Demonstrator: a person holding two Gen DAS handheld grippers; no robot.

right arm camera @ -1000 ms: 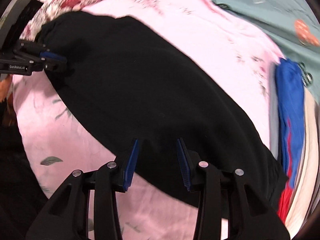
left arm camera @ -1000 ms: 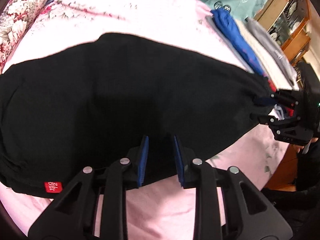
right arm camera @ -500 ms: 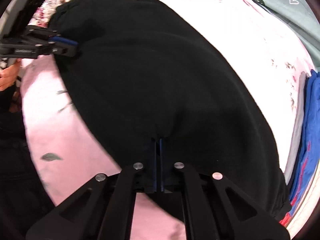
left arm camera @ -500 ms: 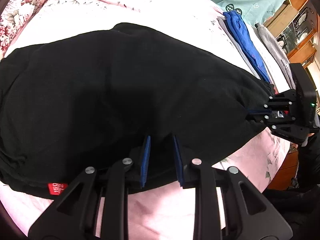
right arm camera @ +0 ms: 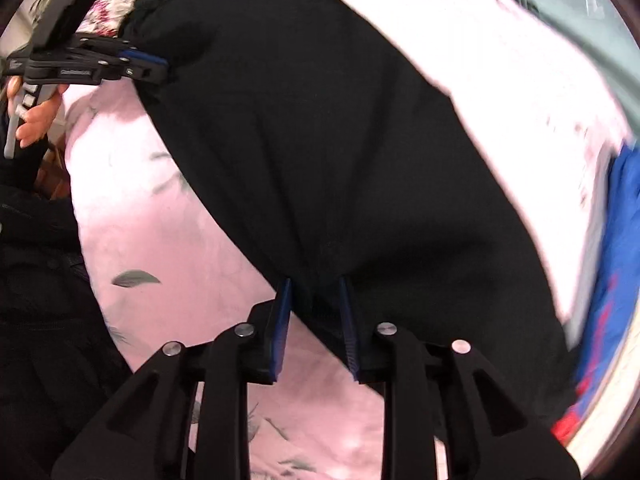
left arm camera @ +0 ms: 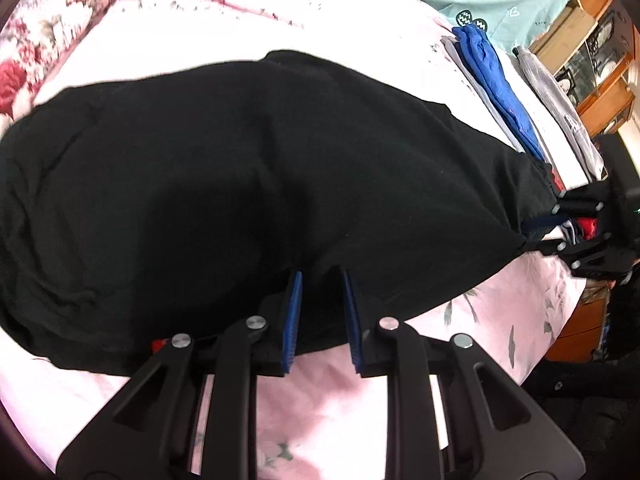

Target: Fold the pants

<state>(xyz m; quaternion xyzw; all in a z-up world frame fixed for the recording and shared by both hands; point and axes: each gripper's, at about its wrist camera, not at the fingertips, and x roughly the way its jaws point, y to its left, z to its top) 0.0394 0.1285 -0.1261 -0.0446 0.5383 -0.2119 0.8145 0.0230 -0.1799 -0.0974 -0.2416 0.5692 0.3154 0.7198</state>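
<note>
Black pants [left arm camera: 240, 184] lie folded across a pink bed sheet [left arm camera: 320, 408]; they also fill the right wrist view [right arm camera: 340, 152]. My left gripper [left arm camera: 319, 276] is at the pants' near edge, its blue pads a small gap apart with black cloth between them. My right gripper [right arm camera: 314, 284] is at the other end of the near edge, pads a small gap apart with a bunch of cloth between them. Each gripper shows in the other's view: the right one [left arm camera: 560, 220] at the far right, the left one [right arm camera: 160, 70] at the upper left, both on the cloth.
A stack of folded clothes, blue [left arm camera: 496, 84] and grey [left arm camera: 556, 96], lies on the bed to the right of the pants. A flowered pillow [left arm camera: 44, 36] is at the upper left. A wooden cabinet [left arm camera: 596, 60] stands past the bed's right side.
The pants' near edge has risen and moved with both grippers. The right gripper's pads stand wider apart than half a second ago.
</note>
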